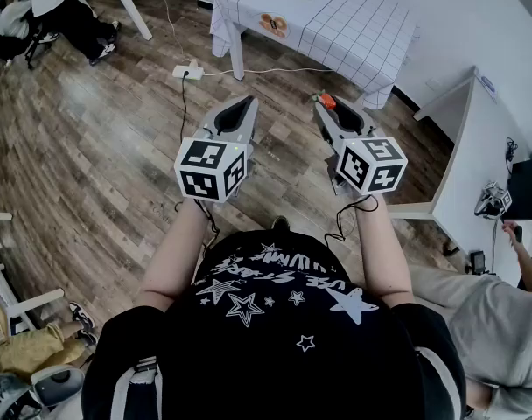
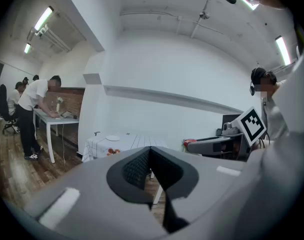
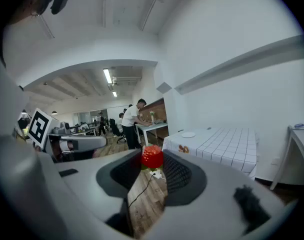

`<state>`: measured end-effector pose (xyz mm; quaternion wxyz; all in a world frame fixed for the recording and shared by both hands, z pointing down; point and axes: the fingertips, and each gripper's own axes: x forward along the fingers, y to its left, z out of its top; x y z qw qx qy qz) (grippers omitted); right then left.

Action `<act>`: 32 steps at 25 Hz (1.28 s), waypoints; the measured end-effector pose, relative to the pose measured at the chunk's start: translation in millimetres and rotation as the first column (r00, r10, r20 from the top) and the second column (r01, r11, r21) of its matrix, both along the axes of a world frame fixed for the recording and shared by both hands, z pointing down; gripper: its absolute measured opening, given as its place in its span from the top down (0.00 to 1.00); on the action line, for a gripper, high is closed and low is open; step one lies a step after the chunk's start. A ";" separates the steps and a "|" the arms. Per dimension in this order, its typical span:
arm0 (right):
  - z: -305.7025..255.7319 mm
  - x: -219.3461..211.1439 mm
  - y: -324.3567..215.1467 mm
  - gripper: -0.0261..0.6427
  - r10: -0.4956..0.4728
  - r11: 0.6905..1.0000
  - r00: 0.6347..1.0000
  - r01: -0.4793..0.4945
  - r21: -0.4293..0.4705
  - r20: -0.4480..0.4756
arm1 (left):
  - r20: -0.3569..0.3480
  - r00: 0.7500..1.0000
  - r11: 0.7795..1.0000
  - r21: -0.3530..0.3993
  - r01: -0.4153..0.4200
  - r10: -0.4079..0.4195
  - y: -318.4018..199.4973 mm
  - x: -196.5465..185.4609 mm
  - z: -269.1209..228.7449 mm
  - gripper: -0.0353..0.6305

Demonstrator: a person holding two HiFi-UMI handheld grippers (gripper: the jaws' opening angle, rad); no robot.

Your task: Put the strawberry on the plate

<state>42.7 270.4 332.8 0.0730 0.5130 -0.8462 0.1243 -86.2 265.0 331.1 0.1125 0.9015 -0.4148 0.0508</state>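
Strawberry is picked up, but it is not on the plate yet.
The right tongs [image 3: 152, 160] pinch the small red strawberry [image 3: 152, 156] at their very tips, up in the air above the brown wooden floor [image 1: 100, 147]. The left tongs [image 2: 149, 153] are pressed together with nothing in them, just beside the right tongs. The round white plate [image 3: 188, 134] sits bare on the desk with the white checked cloth [image 3: 227, 139], well ahead of both tongs. So the grabbing part looks done. I think what is left is to carry the strawberry over to the desk, bring it down onto the plate and let it go.
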 end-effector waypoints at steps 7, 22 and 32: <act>11.9 6.3 -4.4 0.75 -0.019 0.999 1.000 0.019 -0.026 0.019 | 0.035 0.999 0.999 -0.010 0.042 -0.042 -11.8 3.1 10.2 0.93; 29.1 34.2 3.0 0.75 -0.057 0.997 0.997 0.060 -0.055 0.052 | 0.050 0.998 0.999 -0.013 0.031 -0.030 -12.4 39.6 19.2 0.93; 42.8 37.7 -18.9 0.75 -0.078 0.991 0.994 0.085 -0.104 0.072 | 0.021 0.998 0.998 -0.039 0.057 -0.056 -40.1 36.5 23.3 0.93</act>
